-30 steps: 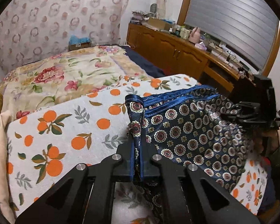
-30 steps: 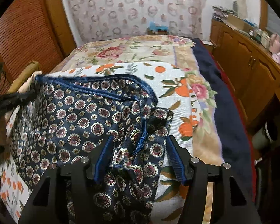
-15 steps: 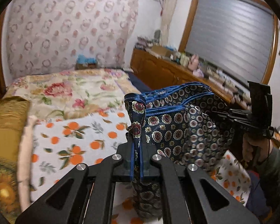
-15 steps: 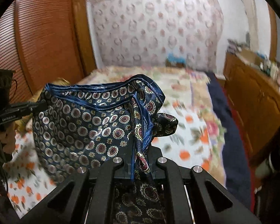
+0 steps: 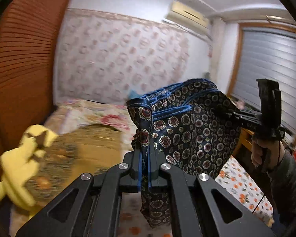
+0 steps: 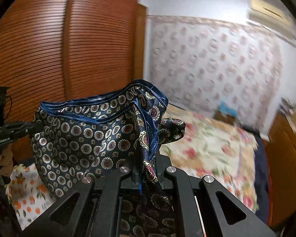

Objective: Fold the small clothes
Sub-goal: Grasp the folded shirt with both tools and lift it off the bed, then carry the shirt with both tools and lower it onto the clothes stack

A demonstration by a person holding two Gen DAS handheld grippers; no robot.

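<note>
A small dark-blue garment with round medallion print and blue trim hangs in the air above the bed, stretched between both grippers. My left gripper is shut on one corner of it. My right gripper is shut on the opposite corner; the garment sags between them. The right gripper also shows in the left wrist view, the left gripper in the right wrist view.
Below lies the bed with an orange-print sheet and a floral quilt. A yellow plush toy and a brown-gold pillow lie at the left. A wooden slatted wardrobe stands behind.
Both grippers have lifted the garment off the bed and higher into the air. The right gripper closed on its corner a second ago. Views tilted upward toward the wall.
</note>
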